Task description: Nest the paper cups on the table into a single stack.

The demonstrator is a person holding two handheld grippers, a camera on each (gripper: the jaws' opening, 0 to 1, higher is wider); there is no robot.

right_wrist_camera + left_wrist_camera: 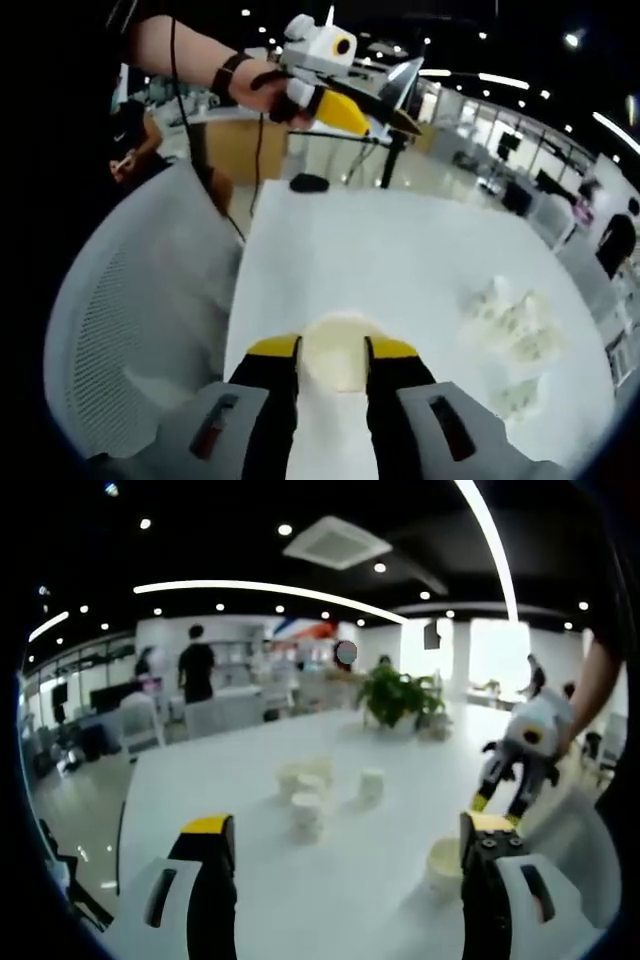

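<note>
Several small cream paper cups point(305, 795) stand loosely grouped in the middle of the white table point(250, 880). One more paper cup point(441, 866) stands apart near the table's right edge. My left gripper point(348, 830) is wide open above the table, with nothing between its jaws. My right gripper point(499, 811), held by a person's arm, hangs just above and right of that lone cup. In the right gripper view the lone cup point(335, 352) shows between the jaws of my right gripper point(333, 347), which stand about a cup's width apart. The group of cups point(510, 315) lies to the right, and my left gripper point(385, 115) is held high at the top.
A potted plant point(398, 695) stands at the table's far end. A white mesh chair point(140, 330) sits against the near table edge. A dark small object point(309, 183) lies on the table's far end in the right gripper view. People stand in the office behind.
</note>
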